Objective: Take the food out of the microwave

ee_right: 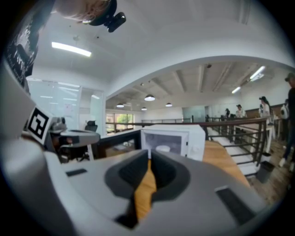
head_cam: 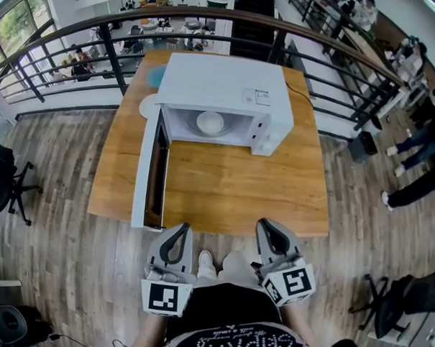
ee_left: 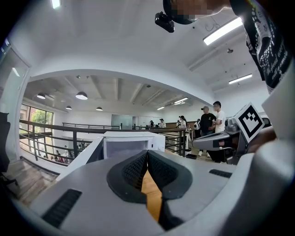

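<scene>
White microwave (head_cam: 221, 86) sits on a wooden worktop (head_cam: 232, 190), its door (head_cam: 147, 176) swung wide open leftward; a pale round dish of food (head_cam: 210, 122) rests inside

L gripper (head_cam: 182, 230) & R gripper (head_cam: 266, 224) held side by side, low in front of torso, a bit apart, both pointing fwd, approx level w/ slight downward tilt. Jaws on both pressed together tip-to-tip, empty. Marker cubes (head_cam: 167, 296) at rear ends, close to body. Forearms barely visible behind.

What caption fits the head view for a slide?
Open microwave on wooden table, white bowl inside; left gripper and right gripper shut, empty, at its near edge.
</scene>
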A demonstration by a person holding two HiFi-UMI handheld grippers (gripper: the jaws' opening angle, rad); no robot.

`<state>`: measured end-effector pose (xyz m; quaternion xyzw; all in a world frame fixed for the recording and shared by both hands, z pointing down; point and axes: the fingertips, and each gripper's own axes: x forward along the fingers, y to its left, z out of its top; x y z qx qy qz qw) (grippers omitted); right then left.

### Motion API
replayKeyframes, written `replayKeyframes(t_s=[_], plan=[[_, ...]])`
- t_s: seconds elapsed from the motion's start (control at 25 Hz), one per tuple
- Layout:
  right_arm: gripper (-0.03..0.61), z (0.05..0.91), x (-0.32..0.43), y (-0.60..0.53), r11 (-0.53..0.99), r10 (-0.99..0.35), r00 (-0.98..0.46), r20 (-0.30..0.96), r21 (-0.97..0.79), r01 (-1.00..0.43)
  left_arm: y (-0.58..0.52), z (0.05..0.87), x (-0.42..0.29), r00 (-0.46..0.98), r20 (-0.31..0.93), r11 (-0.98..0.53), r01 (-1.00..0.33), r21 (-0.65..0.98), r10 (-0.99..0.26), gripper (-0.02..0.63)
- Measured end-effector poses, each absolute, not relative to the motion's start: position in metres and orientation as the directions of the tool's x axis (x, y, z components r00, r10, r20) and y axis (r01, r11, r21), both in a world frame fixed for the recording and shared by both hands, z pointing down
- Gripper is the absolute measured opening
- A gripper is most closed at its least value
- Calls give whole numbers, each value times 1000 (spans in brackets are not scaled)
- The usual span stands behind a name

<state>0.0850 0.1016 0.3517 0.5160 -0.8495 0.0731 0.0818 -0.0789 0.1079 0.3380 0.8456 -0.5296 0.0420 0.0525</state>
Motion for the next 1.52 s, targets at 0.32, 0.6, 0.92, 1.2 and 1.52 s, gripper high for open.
replayKeyframes(t_s=[0.32,0.6,0.92,1.2,1.52], plan=[[38,364,89,98,448,-862,-447,240,-54,-893,106,350,-76,430,156,-425,-903,63,-889,34],[38,365,101,76,454,-858,-457,236,-70,-888,84,352,-66,418,171,-414,-908,60,-892,34],[38,374,110,24,522,-812,-522,263,-74,-849,30,356,-49,384,177,-380,-923,56,-906,34],[38,364,119,-27,586,-779,-593,206,-100,-804,-15,355,-33,342,170,-340,-939,41,-924,34],[37,373,125,-60,661,-697,-687,207,-186,-727,-44,368,-12,328,187,-323,-945,59,-926,34]])
